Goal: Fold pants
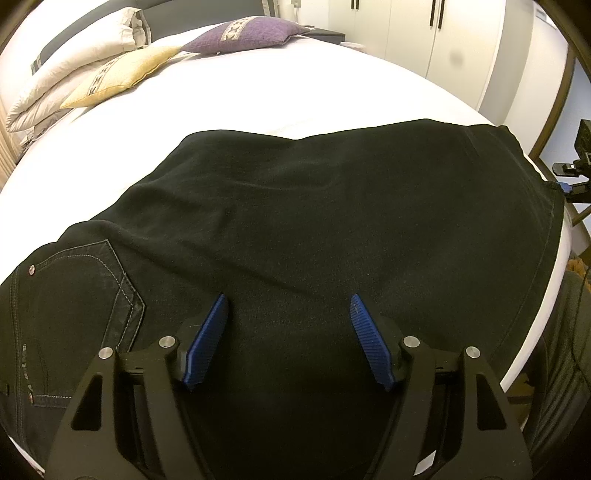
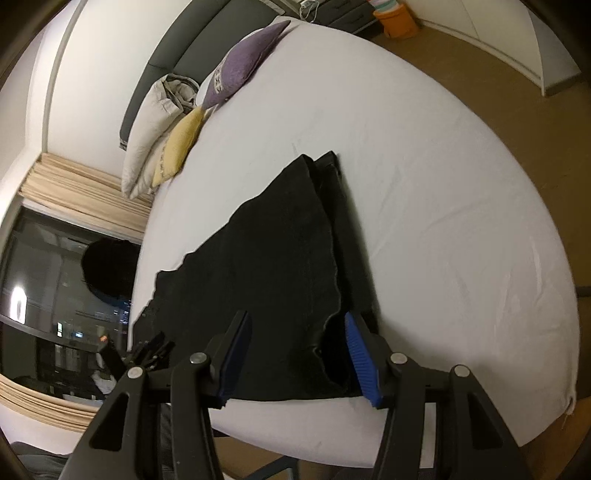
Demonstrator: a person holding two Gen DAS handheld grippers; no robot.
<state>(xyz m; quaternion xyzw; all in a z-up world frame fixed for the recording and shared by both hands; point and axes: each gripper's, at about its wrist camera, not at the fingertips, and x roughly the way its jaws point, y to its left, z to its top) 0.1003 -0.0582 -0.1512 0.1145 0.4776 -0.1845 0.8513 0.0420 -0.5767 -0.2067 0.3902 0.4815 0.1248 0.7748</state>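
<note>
Black pants (image 1: pixel 314 229) lie spread on the white bed (image 1: pixel 258 99), with a stitched back pocket (image 1: pixel 85 288) at the left. My left gripper (image 1: pixel 288 299) hovers just over the cloth near its front edge, blue pads (image 1: pixel 208 339) wide apart and nothing pinched. In the right wrist view the pants (image 2: pixel 266 266) lie doubled over, the top layer's ragged edge (image 2: pixel 334 295) running toward the right pad (image 2: pixel 360 358). My right gripper (image 2: pixel 295 315) straddles that near end; the cloth lies flat between its fingers and the pads do not visibly press on it.
Pillows are stacked at the head of the bed: purple (image 1: pixel 255 33), yellow (image 1: pixel 125 74) and white (image 1: pixel 74 62). White wardrobe doors (image 1: pixel 424 37) stand beyond. The right wrist view shows bare sheet (image 2: pixel 443 221) right of the pants, brown floor (image 2: pixel 498 85) and a dark window (image 2: pixel 55 288).
</note>
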